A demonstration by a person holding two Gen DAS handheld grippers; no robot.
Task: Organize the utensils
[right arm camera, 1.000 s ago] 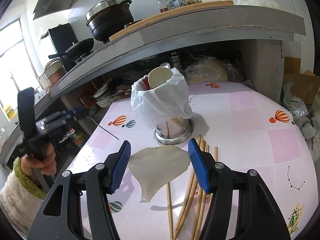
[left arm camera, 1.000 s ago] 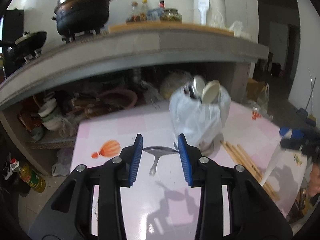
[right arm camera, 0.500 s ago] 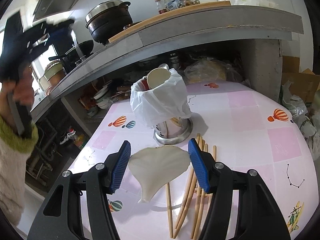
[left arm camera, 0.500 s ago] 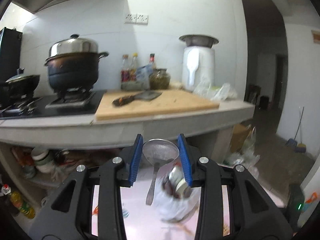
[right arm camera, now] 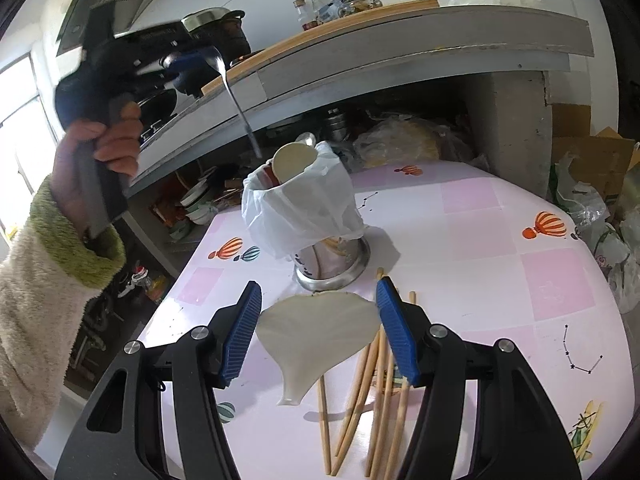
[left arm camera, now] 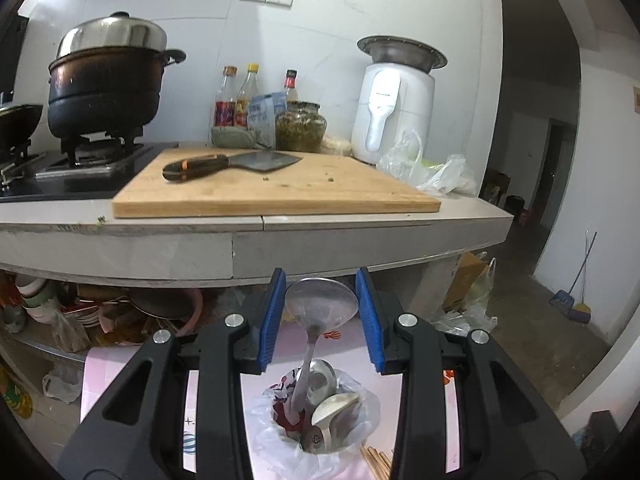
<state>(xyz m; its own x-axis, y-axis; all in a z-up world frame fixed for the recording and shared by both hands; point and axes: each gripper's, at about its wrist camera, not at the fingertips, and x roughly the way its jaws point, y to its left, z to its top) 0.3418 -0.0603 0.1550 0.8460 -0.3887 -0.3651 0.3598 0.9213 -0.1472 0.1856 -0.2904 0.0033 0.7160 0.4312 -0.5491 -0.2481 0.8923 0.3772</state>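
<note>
My left gripper [left arm camera: 320, 312] is shut on the bowl of a metal spoon [left arm camera: 322, 300], whose handle hangs down over the utensil holder [left arm camera: 260, 432]. The holder is a steel cup lined with a white bag, with other spoons standing in it. In the right wrist view a hand [right arm camera: 104, 140] holds the left gripper [right arm camera: 188, 68] high, and the metal spoon [right arm camera: 240, 112] dangles just above the holder [right arm camera: 304, 216]. My right gripper [right arm camera: 319, 304] is shut on a cream plastic spoon [right arm camera: 316, 332], held a little above the table [right arm camera: 480, 240]. Several wooden chopsticks [right arm camera: 368, 392] lie loose under it.
A concrete counter [left arm camera: 256, 240] overhangs the far side of the table, carrying a cutting board [left arm camera: 276, 192] with a cleaver [left arm camera: 232, 164], a black pot [left arm camera: 104, 88] and bottles. Bowls crowd the shelf below. Bags and a box [right arm camera: 592, 184] stand to the right.
My left gripper has lifted the metal spoon off the table and carried it up and over the holder. The right gripper with the cream spoon has stayed where it was.
</note>
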